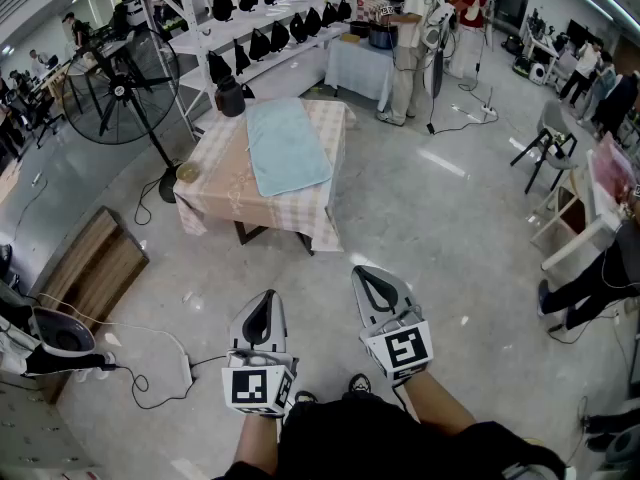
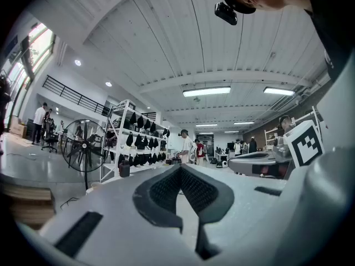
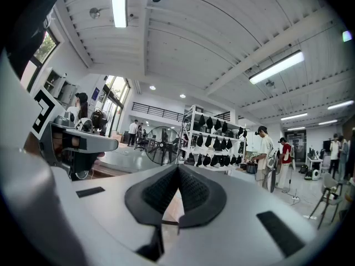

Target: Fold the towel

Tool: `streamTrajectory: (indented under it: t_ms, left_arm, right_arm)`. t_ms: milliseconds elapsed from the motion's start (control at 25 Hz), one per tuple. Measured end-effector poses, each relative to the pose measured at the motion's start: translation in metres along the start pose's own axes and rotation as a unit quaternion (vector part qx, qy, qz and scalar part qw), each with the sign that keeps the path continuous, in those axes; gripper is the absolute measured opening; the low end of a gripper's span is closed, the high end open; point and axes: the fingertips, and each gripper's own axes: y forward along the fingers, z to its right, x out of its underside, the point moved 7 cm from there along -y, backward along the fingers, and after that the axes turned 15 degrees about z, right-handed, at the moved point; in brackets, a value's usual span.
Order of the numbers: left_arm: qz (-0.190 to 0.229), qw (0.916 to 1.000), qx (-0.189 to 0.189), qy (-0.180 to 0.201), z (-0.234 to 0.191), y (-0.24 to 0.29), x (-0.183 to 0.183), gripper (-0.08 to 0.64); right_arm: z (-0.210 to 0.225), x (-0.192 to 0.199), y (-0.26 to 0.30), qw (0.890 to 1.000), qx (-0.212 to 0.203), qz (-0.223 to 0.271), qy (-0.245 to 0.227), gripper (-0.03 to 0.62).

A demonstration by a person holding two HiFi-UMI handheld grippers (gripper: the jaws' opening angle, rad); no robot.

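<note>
Standing well back on the concrete floor, I keep both grippers level ahead of me: the left tongs (image 1: 267,303) and the right tongs (image 1: 366,280) are each pressed together with nothing between the pads, side by side and not touching. The towel (image 1: 288,146), pale blue, lies spread flat and lengthwise on the surface (image 1: 215,196), which is draped in a checked cloth. It is well apart from both tongs, across open floor. A dark jug (image 1: 231,96) stands at or just behind the far left corner of the surface, near the towel's far end. A small round object (image 1: 187,173) at the left edge is too small for me to identify. A standing fan (image 1: 120,80) and a rack of black bags (image 1: 262,23) lie beyond. Folding has not begun. I judge the towel to be light, soft and limp: it should sag from wherever it is lifted, and a single pinch point would let it bunch. The two corners of the near short edge look like the places to take hold, one per side, pinching only the towel and not the cloth beneath, which could ride up with it
</note>
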Motion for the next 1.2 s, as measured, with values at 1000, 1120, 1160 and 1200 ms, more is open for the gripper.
streamTrajectory:
  t_ms: [1000,1120,1160,1200]
  left_arm:
    - [-0.048,0.9968,0.028,-0.058,-0.076,-0.036,0.041,0.245]
    - [-0.051,0.9961,0.028,-0.067,-0.081,-0.026,0.053,0.245]
    - [-0.053,0.9959,0.027,-0.068,-0.082,-0.021,0.056,0.245]
    - [-0.055,0.9958,0.026,-0.068,-0.084,-0.015,0.059,0.245]
  right_arm:
    - [-0.065,0.032,0.014,0.999,-0.011,-0.050,0.008,0.245]
    - [-0.055,0.044,0.026,0.998,0.001,-0.057,0.011,0.245]
    - [-0.051,0.048,0.031,0.998,0.002,-0.056,0.013,0.245]
    - [-0.045,0.051,0.037,0.998,0.001,-0.054,0.014,0.245]
